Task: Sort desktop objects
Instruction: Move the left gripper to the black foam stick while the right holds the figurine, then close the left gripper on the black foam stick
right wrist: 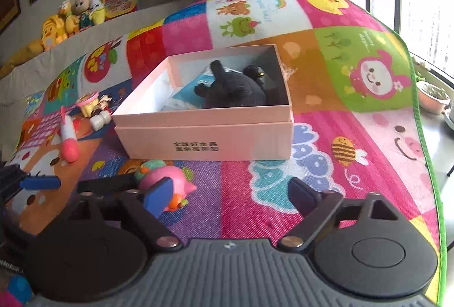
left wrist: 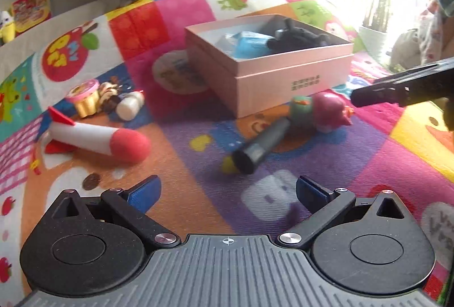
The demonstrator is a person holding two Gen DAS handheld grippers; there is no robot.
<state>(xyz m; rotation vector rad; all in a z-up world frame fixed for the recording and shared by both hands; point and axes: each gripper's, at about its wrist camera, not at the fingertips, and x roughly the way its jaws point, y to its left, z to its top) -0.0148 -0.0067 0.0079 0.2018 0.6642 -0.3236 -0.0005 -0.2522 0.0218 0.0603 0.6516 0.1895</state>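
The tube (left wrist: 259,145) lay just ahead of the left gripper (left wrist: 227,193), whose jaws were wide and empty, its long axis slanting away rightward.

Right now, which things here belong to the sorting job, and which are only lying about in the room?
Belong to the job:
pink box
black plush toy inside it
rocket toy
dark cylinder
pink figurine
cupcake toy
small white bottle

Just lying about:
stuffed toys by the wall
potted plant
play mat
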